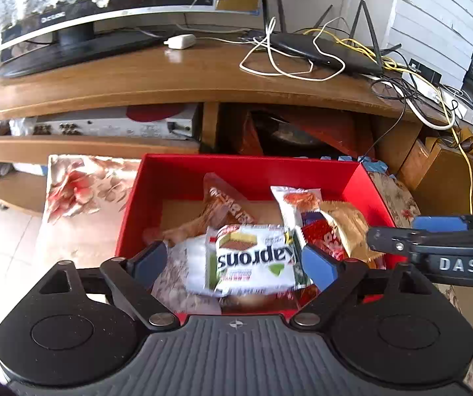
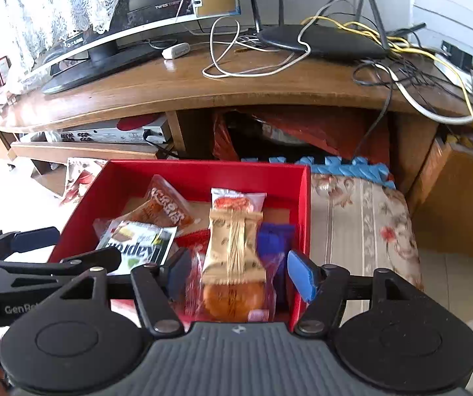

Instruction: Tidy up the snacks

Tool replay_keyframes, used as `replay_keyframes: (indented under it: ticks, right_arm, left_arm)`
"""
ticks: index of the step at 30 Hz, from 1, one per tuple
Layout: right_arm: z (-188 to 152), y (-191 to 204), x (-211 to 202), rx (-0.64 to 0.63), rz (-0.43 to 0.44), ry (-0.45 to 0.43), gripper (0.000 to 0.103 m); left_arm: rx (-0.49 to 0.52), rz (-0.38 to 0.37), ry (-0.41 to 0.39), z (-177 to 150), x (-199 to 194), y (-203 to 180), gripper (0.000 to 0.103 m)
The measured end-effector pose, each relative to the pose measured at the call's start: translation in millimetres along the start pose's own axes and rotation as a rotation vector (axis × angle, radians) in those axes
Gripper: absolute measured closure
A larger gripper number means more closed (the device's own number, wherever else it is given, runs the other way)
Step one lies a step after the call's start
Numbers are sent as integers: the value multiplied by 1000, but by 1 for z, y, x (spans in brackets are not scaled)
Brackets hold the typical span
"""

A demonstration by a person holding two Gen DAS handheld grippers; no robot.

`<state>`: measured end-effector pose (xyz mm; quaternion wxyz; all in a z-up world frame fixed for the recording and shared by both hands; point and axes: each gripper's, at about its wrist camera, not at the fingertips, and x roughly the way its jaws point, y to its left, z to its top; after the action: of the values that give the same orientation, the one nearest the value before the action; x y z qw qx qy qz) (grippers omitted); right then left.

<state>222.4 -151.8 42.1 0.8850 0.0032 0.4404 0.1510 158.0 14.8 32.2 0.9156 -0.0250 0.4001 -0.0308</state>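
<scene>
Now we hover both grippers, left (image 1: 235,262) and right (image 2: 239,274), spread wide and empty, over the red box (image 1: 183,178), where the snacks (image 2: 233,247) lie heaped, choosing one to sort.

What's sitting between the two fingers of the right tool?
In the right wrist view, the gold-wrapped cake packet lies between the open right tool's fingers, inside the red box.

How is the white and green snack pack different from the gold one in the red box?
The white and green pack bears bold dark lettering; the gold pack shows a fine pattern instead. The white and green pack lies toward the box's left side, the gold pack toward its right. Both are sealed wrappers lying in the red box.
</scene>
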Motion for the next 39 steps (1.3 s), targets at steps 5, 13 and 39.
replay_keyframes:
  ticks: [5, 13, 39]
  right_arm:
    - [-19, 3, -15, 13, 13, 8, 40]
    - [-53, 6, -38, 35, 19, 26, 40]
    - [-108, 6, -82, 67, 52, 24, 39]
  left_arm:
    - [-7, 15, -6, -14, -13, 0, 7]
    - [30, 65, -72, -44, -39, -8, 0]
    - [-20, 18, -2, -97, -73, -26, 2]
